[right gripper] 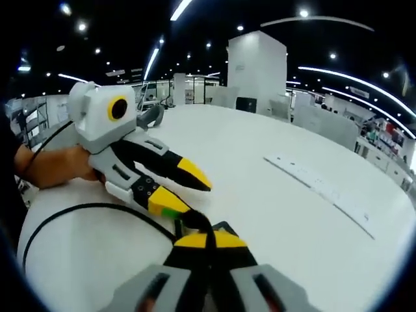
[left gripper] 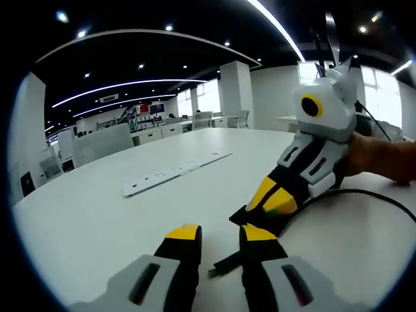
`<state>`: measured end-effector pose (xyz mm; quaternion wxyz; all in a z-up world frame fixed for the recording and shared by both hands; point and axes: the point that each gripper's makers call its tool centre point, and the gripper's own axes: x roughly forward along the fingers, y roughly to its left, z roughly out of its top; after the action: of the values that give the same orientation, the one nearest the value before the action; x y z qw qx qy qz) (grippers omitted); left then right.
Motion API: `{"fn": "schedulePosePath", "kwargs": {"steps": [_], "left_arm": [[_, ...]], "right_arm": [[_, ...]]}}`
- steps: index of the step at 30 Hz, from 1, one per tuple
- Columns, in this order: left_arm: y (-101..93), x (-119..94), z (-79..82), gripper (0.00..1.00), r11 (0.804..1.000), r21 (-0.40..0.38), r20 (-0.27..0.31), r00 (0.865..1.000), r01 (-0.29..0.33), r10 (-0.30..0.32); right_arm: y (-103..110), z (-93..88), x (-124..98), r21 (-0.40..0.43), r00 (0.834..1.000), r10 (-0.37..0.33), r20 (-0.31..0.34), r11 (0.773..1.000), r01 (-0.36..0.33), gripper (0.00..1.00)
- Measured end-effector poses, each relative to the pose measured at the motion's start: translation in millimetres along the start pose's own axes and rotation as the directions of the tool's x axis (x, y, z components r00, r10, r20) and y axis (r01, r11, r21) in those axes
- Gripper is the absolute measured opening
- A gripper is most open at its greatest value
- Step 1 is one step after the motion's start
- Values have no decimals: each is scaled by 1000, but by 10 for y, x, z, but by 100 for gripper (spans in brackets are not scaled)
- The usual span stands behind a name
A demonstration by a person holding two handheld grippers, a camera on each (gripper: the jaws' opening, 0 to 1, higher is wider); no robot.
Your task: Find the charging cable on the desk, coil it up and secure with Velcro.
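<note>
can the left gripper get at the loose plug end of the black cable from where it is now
Probably yes. The left gripper is open, and the black charging cable's plug end lies on the white table between its yellow-tipped jaws. The right gripper, shut on the cable, sits beside that gap, not across it.

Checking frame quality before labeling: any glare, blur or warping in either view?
Left gripper view: strong fisheye bend, ceiling light strips curve; windows behind the right tongs blow out white; cable sharp. Right gripper view: same warping; white table bright but not glaring, power strip slightly soft; soft shadows under the left tongs.
</note>
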<state>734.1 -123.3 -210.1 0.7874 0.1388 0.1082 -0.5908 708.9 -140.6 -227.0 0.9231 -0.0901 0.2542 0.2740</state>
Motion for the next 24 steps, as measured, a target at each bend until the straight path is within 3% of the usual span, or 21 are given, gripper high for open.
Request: {"fn": "schedulePosePath", "kwargs": {"steps": [10,24], "left_arm": [[7,-7,6,24,1000,0,1,1000,-2,2],[5,-8,6,24,1000,2,2,1000,-3,3]], "right_arm": [[17,2,10,-18,999,36,-19,999,-37,3],[-121,27,60,-26,1000,5,-5,1000,-6,3]]}}
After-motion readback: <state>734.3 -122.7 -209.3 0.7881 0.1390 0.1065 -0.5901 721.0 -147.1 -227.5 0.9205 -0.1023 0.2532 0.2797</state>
